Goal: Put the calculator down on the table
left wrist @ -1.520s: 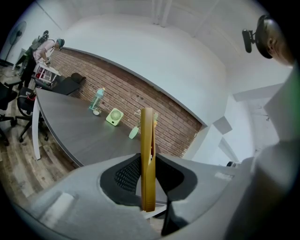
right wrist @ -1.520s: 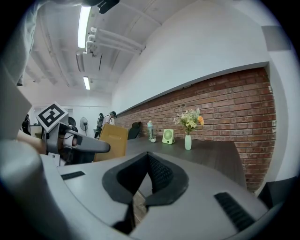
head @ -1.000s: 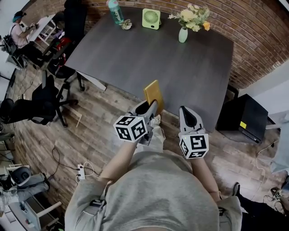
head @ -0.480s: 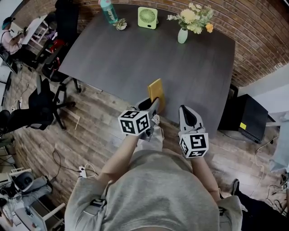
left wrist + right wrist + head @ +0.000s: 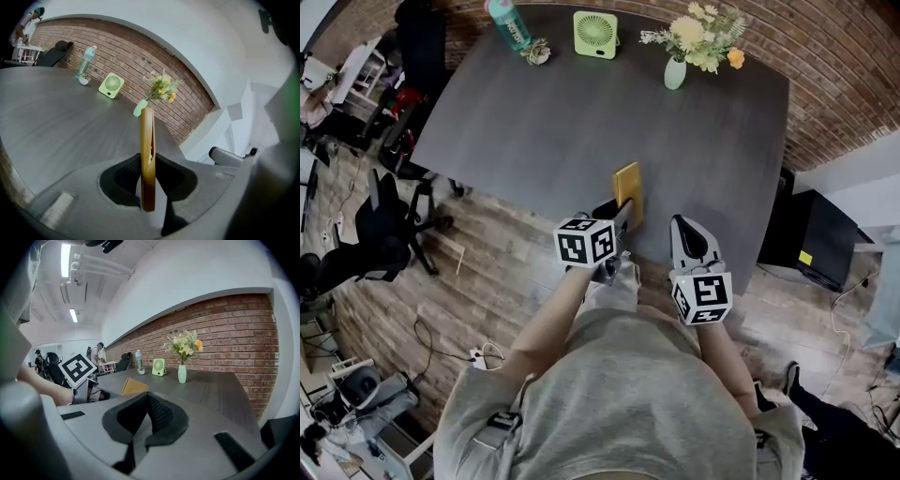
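Pinching the calculator (image 5: 147, 159) edge-on is the left gripper (image 5: 617, 212); the right gripper (image 5: 143, 423) is closed, empty.

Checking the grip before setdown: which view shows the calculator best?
Left gripper view: the calculator stands edge-on, clamped in the left hand-held gripper. Head view shows its yellow face over the table's near edge; right gripper view, only a corner.

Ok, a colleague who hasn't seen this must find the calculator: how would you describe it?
Find the dark grey table by the brick wall. At its near edge the left gripper holds the calculator on edge. It is the only flat mustard-yellow slab; the fan, bottle and vase stand far back.
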A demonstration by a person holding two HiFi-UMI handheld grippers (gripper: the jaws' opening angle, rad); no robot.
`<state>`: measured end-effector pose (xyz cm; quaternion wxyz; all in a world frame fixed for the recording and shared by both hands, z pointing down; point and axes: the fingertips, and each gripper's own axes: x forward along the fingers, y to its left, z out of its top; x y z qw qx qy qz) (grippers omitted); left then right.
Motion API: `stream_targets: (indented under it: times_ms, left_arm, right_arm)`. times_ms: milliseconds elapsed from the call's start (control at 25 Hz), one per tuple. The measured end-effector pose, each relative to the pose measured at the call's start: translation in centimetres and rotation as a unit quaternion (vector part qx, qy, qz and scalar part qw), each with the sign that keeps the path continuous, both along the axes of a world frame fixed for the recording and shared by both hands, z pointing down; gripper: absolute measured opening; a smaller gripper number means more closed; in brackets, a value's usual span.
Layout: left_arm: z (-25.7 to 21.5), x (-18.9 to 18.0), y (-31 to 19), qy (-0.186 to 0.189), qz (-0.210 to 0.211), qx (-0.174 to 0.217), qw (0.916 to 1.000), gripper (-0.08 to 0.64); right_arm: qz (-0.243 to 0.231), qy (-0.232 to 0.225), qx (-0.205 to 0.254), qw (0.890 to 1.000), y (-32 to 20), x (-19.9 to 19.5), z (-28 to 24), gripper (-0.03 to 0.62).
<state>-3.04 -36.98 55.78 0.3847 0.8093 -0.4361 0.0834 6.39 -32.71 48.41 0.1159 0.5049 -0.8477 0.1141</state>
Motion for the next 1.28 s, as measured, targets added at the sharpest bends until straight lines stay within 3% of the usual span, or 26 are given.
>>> stream_targets:
  times_ms: [440, 800, 1280]
  left_arm:
    - [2.3, 1.9, -3.3, -0.02, 0.037, -0.034, 0.9985, 0.089]
    - [2.8, 2.7, -5.1, -0.014, 0.05, -0.049, 0.9974, 0.091]
    - [4.9, 1.8, -7.4, -0.058, 0.033, -0.083, 0.9943, 0.106]
  right_arm:
    - [0.013, 0.004, -0.013, 1.0, -3.2, 0.9, 0.7, 0.003]
    - [0.017, 0.003, -0.017, 1.0, -5.1, 0.9, 1.0, 0.003]
    - [0.017, 0.003, -0.025, 1.0, -6.0, 0.9, 1.3, 0.003]
